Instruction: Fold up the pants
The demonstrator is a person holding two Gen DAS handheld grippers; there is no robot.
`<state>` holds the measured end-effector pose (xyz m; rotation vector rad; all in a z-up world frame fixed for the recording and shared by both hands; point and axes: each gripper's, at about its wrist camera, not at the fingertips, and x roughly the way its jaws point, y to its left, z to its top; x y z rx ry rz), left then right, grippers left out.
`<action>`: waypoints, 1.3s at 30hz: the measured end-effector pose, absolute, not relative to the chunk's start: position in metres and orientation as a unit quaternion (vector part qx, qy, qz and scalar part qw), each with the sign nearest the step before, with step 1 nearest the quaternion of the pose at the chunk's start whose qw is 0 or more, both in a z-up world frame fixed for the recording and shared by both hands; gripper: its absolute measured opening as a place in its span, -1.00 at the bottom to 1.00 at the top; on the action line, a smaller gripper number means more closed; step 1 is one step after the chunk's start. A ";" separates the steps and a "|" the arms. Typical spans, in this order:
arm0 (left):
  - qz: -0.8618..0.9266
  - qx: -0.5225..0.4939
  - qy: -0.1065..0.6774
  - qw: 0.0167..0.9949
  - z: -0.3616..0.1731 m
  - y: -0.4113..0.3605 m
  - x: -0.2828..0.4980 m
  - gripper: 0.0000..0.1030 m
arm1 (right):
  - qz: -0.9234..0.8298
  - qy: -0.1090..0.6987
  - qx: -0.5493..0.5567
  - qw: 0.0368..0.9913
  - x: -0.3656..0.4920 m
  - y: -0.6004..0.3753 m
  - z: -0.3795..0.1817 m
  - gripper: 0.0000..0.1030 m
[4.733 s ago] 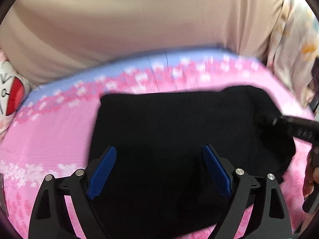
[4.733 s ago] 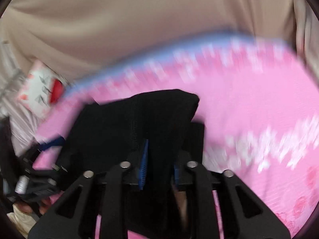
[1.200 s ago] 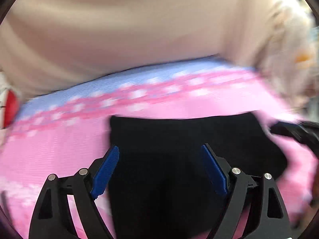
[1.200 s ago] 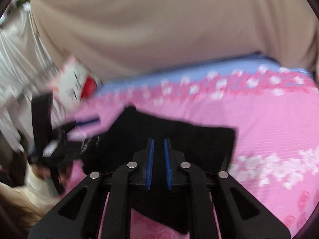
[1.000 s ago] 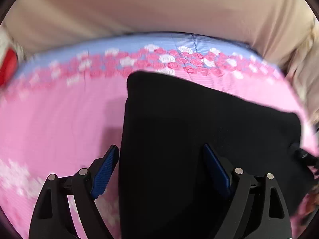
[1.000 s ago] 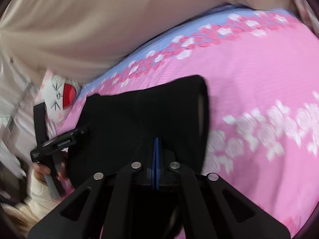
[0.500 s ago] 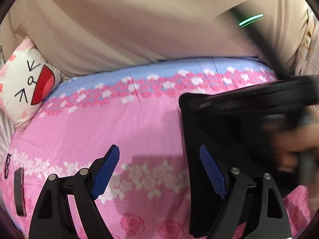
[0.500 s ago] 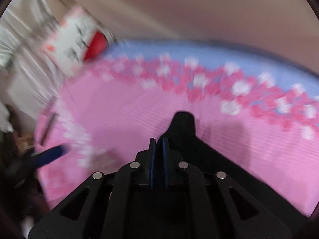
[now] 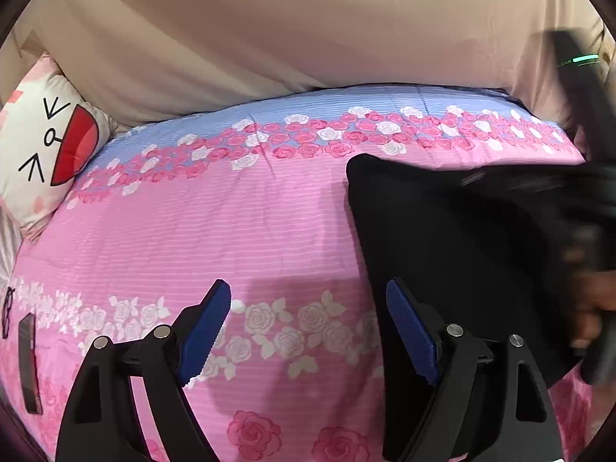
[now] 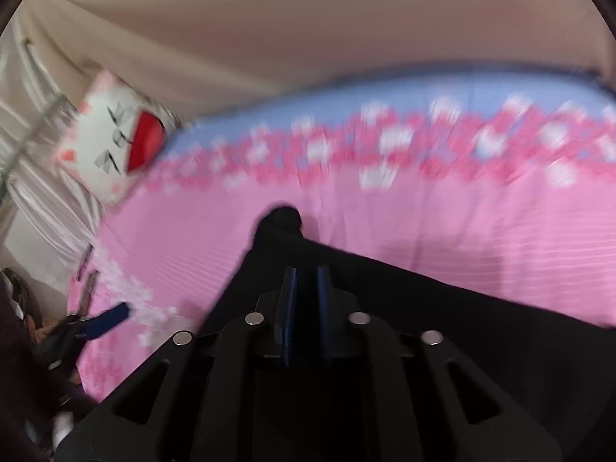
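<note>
The black pants (image 9: 454, 238) lie folded on the pink rose-print bedspread (image 9: 238, 231), at the right of the left wrist view. My left gripper (image 9: 308, 319) is open and empty, low over the bedspread just left of the pants' edge. My right gripper (image 10: 306, 288) is shut on the black pants (image 10: 385, 288), which hang under and in front of its fingers. The right gripper's body shows blurred at the right edge of the left wrist view (image 9: 585, 208). The left gripper's blue pad shows at the lower left of the right wrist view (image 10: 107, 317).
A white cat-face pillow (image 9: 42, 146) lies at the bed's left end, also in the right wrist view (image 10: 115, 150). A phone (image 9: 30, 362) and glasses (image 9: 7, 312) lie at the bed's left edge. A beige curtain (image 9: 288, 27) hangs behind the bed.
My left gripper has swung left off the pants and now hovers over bare bedspread. My right gripper has stayed shut on the pants and moved with them, its view blurred.
</note>
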<state>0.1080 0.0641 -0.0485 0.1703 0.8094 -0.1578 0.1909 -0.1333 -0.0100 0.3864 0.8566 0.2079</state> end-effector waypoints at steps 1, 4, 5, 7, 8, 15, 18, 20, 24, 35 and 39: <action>-0.075 0.083 0.393 0.913 -0.048 0.064 0.106 0.56 | 0.099 0.394 0.183 0.895 0.169 -0.139 0.004 -0.75; -0.072 0.079 0.394 0.913 -0.047 0.067 0.100 0.56 | 0.065 0.370 0.181 0.909 0.109 -0.168 0.023 -0.20; -0.078 0.072 0.395 0.912 -0.046 0.069 0.097 0.56 | 0.046 0.368 0.180 0.911 0.093 -0.176 0.023 0.01; -0.113 0.043 0.403 0.907 -0.044 0.071 0.088 0.72 | -0.016 0.362 0.175 0.916 0.045 -0.204 0.024 0.23; -0.136 0.028 0.408 0.903 -0.044 0.071 0.084 0.73 | -0.035 0.364 0.179 0.913 0.027 -0.216 0.023 0.26; -0.199 -0.055 0.492 0.846 -0.081 0.068 0.074 0.77 | -0.040 0.386 0.335 0.859 -0.060 -0.285 -0.034 0.55; -0.206 -0.113 0.510 0.828 -0.088 0.078 0.080 0.77 | 0.011 0.386 0.399 0.832 -0.058 -0.291 -0.057 0.55; -0.209 -0.136 0.511 0.822 -0.089 0.081 0.082 0.77 | 0.032 0.390 0.417 0.820 -0.047 -0.286 -0.066 0.55; -0.225 -0.168 0.518 0.808 -0.088 0.082 0.095 0.77 | 0.067 0.380 0.422 0.820 -0.034 -0.285 -0.064 0.67; -0.231 -0.092 0.514 0.821 -0.087 0.037 0.121 0.78 | 0.081 0.406 0.384 0.825 0.017 -0.262 -0.065 0.74; -0.222 -0.062 0.507 0.831 -0.089 0.020 0.125 0.81 | 0.076 0.410 0.366 0.832 0.023 -0.256 -0.065 0.82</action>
